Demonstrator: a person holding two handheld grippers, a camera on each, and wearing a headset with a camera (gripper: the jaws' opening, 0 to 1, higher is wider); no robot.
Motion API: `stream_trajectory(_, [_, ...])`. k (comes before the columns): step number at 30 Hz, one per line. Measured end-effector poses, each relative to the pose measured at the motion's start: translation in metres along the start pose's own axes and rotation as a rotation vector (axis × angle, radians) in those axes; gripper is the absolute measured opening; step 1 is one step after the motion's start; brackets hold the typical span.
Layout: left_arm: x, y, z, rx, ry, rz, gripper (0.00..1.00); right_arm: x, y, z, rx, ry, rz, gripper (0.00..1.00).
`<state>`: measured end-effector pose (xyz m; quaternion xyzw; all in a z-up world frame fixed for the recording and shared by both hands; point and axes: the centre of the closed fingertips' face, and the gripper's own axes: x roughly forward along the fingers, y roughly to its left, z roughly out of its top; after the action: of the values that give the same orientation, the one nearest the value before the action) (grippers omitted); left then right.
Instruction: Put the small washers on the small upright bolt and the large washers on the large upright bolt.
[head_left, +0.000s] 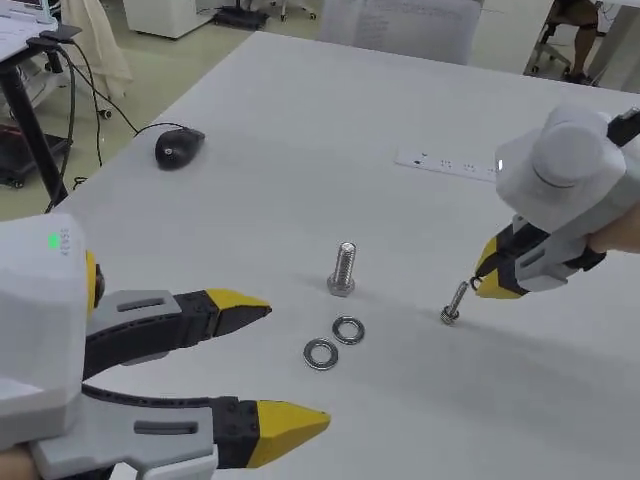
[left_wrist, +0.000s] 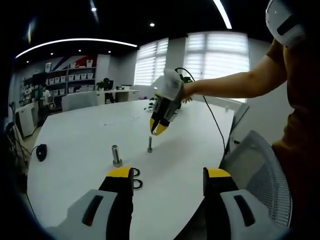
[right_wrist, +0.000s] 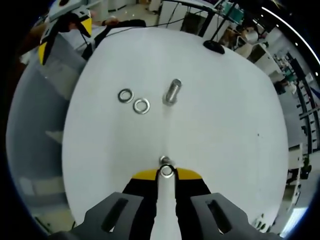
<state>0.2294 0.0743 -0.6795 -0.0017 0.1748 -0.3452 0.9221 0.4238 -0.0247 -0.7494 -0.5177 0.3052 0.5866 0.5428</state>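
Note:
The large bolt (head_left: 343, 268) stands upright mid-table, with two large washers (head_left: 347, 329) (head_left: 320, 353) lying flat just in front of it. To their right is the small bolt (head_left: 453, 303). My right gripper (head_left: 480, 285) hovers just above its top. In the right gripper view the jaws are shut on a small washer (right_wrist: 166, 171), right over the small bolt's tip (right_wrist: 164, 160). My left gripper (head_left: 298, 364) is open and holds nothing, low at the near left, beside the washers. The left gripper view shows both bolts (left_wrist: 116, 156) (left_wrist: 149, 145) and the right gripper (left_wrist: 159, 127).
A black mouse (head_left: 179, 148) lies at the far left of the white table (head_left: 300, 130), and a white power strip (head_left: 445, 165) at the far right. A mesh chair (left_wrist: 260, 165) stands by the table's edge. Desks and cables lie beyond.

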Motion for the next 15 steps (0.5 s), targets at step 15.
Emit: stream_trajectory(15, [0.001,0.006,-0.001,-0.016,-0.005,0.01,0.55,0.017,-0.004,0.002,-0.002,0.013,0.038,0.12])
